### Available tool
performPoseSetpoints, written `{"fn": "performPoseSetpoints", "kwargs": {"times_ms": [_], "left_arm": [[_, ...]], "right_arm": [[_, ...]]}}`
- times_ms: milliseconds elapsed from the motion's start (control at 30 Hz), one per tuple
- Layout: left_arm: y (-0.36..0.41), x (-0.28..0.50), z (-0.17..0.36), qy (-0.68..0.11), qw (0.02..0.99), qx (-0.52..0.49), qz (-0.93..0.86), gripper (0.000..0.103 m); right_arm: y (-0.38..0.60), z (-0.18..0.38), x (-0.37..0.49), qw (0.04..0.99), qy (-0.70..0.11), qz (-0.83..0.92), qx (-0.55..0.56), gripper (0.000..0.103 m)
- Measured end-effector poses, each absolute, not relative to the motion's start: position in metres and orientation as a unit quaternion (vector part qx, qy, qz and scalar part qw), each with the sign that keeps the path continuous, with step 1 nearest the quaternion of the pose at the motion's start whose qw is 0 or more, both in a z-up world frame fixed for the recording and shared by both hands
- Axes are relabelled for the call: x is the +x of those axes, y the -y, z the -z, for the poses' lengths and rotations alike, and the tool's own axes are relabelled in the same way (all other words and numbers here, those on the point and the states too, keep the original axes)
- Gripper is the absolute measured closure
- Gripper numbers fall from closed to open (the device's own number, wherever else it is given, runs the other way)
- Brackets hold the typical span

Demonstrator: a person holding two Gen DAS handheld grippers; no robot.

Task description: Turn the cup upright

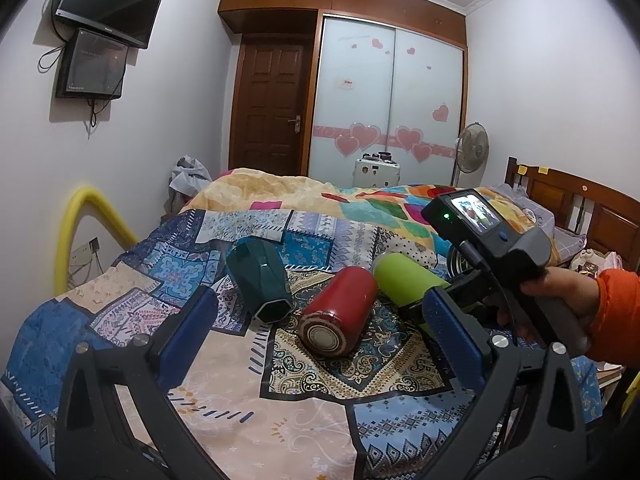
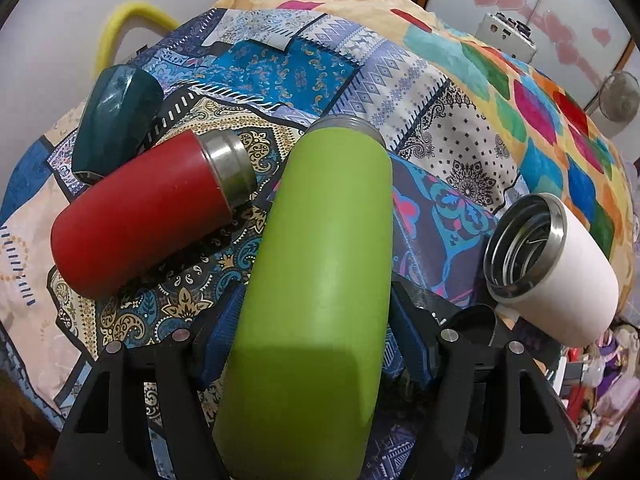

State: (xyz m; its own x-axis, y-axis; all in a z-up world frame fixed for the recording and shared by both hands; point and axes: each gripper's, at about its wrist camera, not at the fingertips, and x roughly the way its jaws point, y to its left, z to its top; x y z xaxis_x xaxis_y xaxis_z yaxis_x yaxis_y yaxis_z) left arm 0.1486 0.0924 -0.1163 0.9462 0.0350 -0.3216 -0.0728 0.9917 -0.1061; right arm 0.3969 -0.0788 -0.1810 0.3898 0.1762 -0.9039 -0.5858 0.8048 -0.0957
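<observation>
Several cups lie on their sides on the patterned bedspread (image 1: 304, 412). A green cup (image 2: 316, 280) lies between my right gripper's (image 2: 312, 336) blue pads, which close on its body; its steel mouth points away. In the left wrist view the green cup (image 1: 404, 276) shows with the right gripper (image 1: 432, 304) on it. A red cup (image 1: 340, 312) (image 2: 144, 216) lies left of it. A dark teal faceted cup (image 1: 260, 276) (image 2: 116, 116) lies further left. A white cup (image 2: 556, 264) with a steel rim lies at the right. My left gripper (image 1: 320, 344) is open, empty, near the red cup.
The bed fills the room's middle, with a colourful quilt (image 1: 360, 200) behind and a wooden headboard (image 1: 580, 200) at right. A yellow foam tube (image 1: 80, 236) stands at the left wall. A fan (image 1: 472, 148) and a white case (image 1: 376, 172) stand by the wardrobe.
</observation>
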Motion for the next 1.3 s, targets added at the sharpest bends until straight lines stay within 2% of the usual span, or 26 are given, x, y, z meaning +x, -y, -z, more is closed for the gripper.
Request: {"fn": "performPoseSetpoints", "kwargs": {"times_ms": [567,1300], "left_arm": [[-0.098,0.149,0.117,-0.164,0.984,-0.064,-0.037,0.000],[-0.102,0.143,0.115,-0.160,0.983,-0.081,-0.034,0.000]], "right_arm": [[0.091,0.176,0.380,0.820,-0.485,-0.230,-0.198,0.040],[0.121,0.145,0.307,0.842,-0.438,-0.266,-0.167,0.041]]}}
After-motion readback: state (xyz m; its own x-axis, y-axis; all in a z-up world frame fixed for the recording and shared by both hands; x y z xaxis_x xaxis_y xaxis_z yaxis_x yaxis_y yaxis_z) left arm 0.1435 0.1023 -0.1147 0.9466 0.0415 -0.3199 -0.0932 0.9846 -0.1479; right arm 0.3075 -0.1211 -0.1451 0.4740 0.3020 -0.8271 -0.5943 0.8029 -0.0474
